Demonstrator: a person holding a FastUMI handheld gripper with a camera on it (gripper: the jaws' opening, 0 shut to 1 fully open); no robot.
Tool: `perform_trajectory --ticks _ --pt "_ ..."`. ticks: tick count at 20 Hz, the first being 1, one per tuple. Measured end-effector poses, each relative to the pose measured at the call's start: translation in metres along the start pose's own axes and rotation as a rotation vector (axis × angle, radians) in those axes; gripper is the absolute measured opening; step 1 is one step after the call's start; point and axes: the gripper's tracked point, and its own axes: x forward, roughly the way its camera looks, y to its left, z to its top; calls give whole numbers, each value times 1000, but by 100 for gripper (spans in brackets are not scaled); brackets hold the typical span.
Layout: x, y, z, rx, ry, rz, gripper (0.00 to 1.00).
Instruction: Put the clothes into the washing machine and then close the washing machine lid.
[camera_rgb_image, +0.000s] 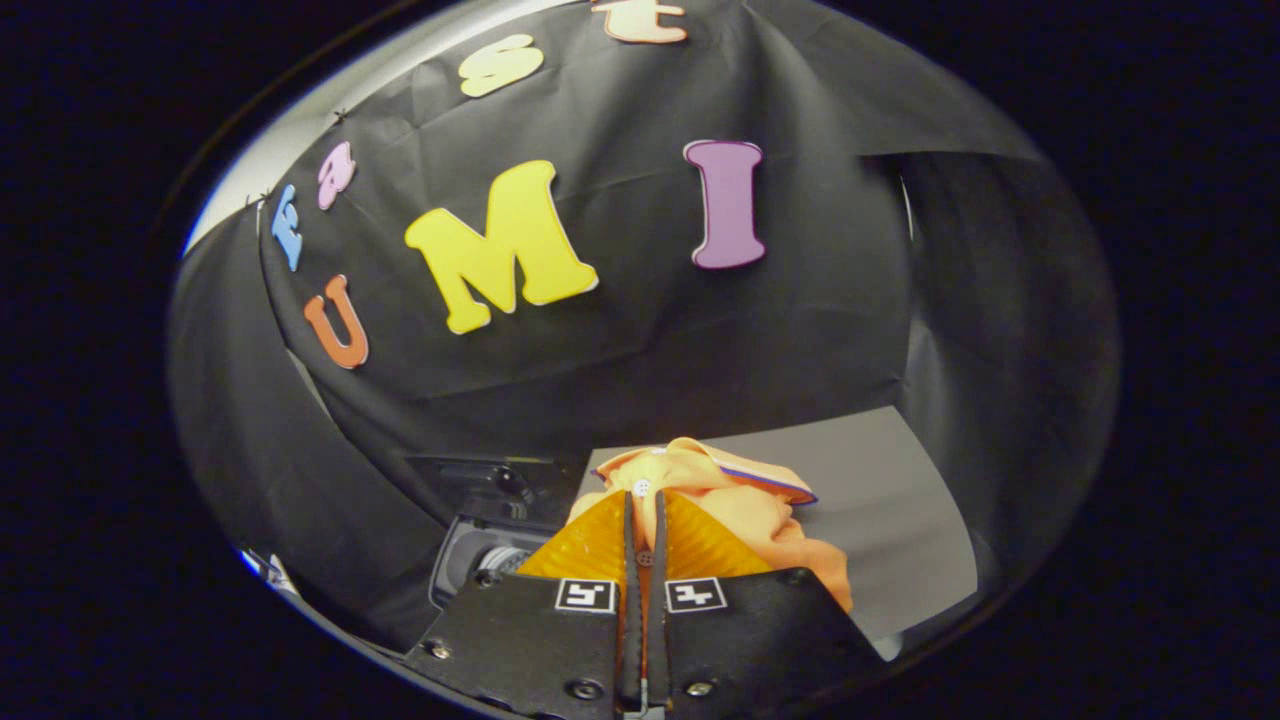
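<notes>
One orange garment (745, 500) clamped in the closed gripper (645, 520), washing machine (480, 560) just beside.

Scene dim overall, black cloth wall (640, 330) soaks up most of the light. Brightest patches: orange garment (740, 500) and grey tabletop (880, 500), evenly lit, no hard glare. A pale strip at the upper left, above the cloth, is blown out. Soft sheen along the cloth folds. Dark machine (490, 530) left of the fingers sits in shadow, detail hard to read. Heavy fisheye: straight edges bow, things near the rim are squeezed and soft. Centre sharp. Gripper (645, 500) close to the lens, fingers pressed nearly together on the garment, slightly soft, no motion blur.
</notes>
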Motion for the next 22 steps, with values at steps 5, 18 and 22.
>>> perform_trajectory --ticks 5,18,22 --pt "-9 60 30 -32 -55 97 5" --pt "-11 256 60 -126 -103 370 5" --pt "9 297 34 -144 -38 419 5"
